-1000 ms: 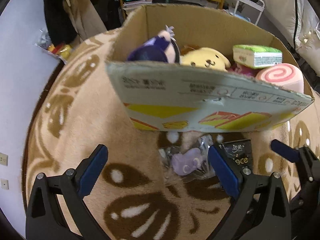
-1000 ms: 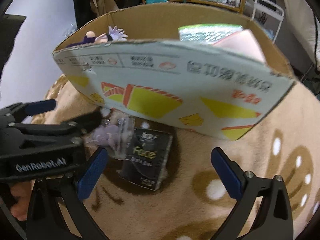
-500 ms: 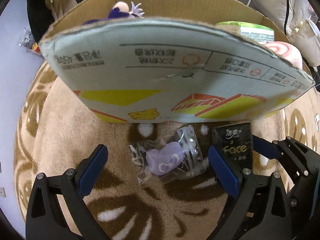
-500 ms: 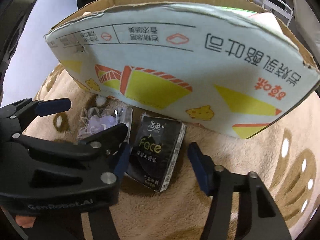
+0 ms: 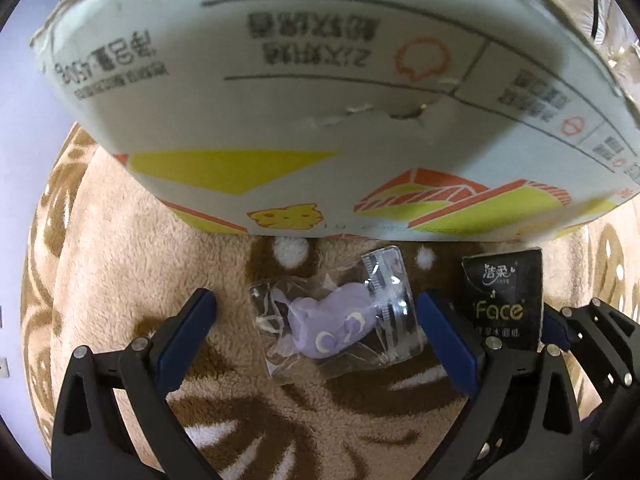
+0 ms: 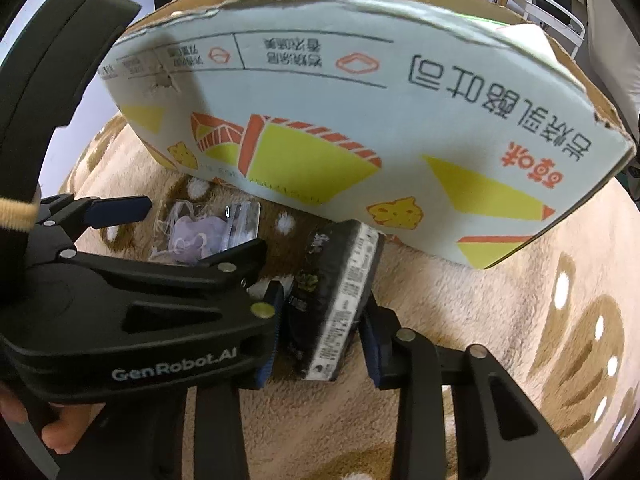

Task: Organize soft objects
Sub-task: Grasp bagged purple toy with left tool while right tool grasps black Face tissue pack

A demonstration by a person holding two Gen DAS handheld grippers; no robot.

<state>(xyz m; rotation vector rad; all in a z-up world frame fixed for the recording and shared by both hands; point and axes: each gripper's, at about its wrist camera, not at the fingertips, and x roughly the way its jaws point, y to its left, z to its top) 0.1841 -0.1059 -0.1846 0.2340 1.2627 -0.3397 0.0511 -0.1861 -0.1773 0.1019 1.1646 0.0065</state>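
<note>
A small purple plush in a clear plastic bag [image 5: 340, 320] lies on the brown blanket in front of the cardboard box [image 5: 320, 100]. My left gripper [image 5: 316, 320] is open, its blue pads on either side of the bag, low over the blanket. A black "Face" tissue pack [image 5: 504, 300] lies to the right of the bag. In the right wrist view my right gripper [image 6: 324, 328] is shut on the tissue pack [image 6: 336, 292], which is tilted on its edge. The bagged plush also shows in the right wrist view [image 6: 200, 232].
The box flap [image 6: 360, 120] leans out over both items, close above the grippers. The box's contents are hidden now. The patterned brown blanket [image 6: 520, 340] covers the surface all round. The left gripper body [image 6: 140, 312] sits right beside my right gripper.
Both grippers moved down and forward towards the items under the flap. The left gripper came to straddle the bagged plush. The right gripper closed on the tissue pack and tilted it up.
</note>
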